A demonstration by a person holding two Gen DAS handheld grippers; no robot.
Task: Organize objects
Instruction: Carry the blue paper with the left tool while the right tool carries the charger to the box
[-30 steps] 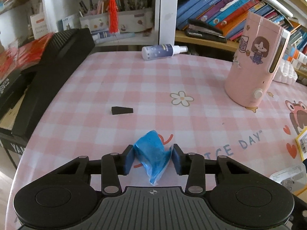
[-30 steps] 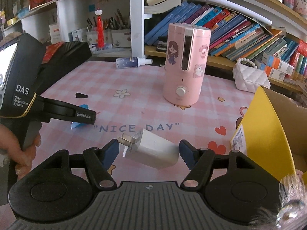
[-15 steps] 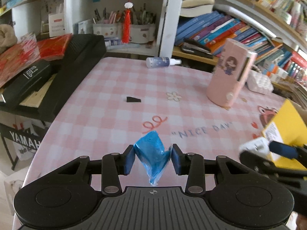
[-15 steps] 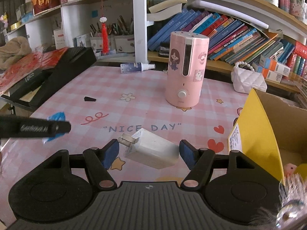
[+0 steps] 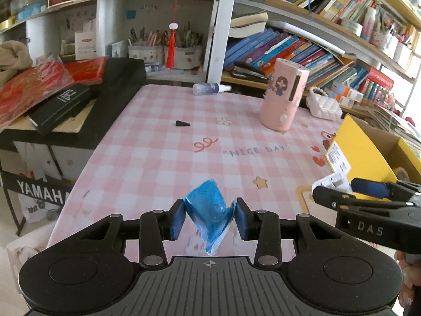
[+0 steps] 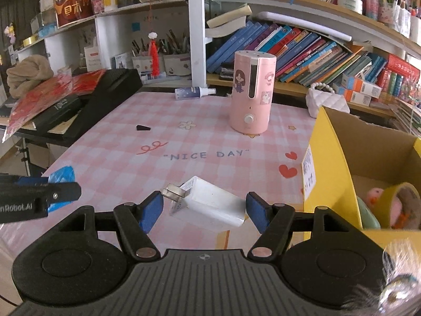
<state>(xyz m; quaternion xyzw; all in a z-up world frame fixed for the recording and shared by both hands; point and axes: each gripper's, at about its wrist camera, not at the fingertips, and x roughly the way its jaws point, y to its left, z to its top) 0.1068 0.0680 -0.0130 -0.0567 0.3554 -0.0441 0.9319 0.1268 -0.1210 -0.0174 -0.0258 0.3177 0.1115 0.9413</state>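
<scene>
While pinching a crumpled blue bag (image 5: pixel 210 205) above the counter's (image 5: pixel 168 158) near edge, left claw (image 5: pixel 210 217), with right claw (image 5: pixel 342 189) only side-on at the frame's right. Clamped in right claw (image 6: pixel 204 208), seen solely from its own camera: white charger (image 6: pixel 210 205), prongs left, beside yellow box (image 6: pixel 339 173) holding tape (image 6: pixel 405 197) and plush toy (image 6: pixel 376 193).

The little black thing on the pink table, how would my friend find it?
Start at the pink checked tablecloth. Go left from the tall pink humidifier, past the flower print. The small black wedge lies there alone, flat and dark, unlike the pale spray bottle behind it.
</scene>
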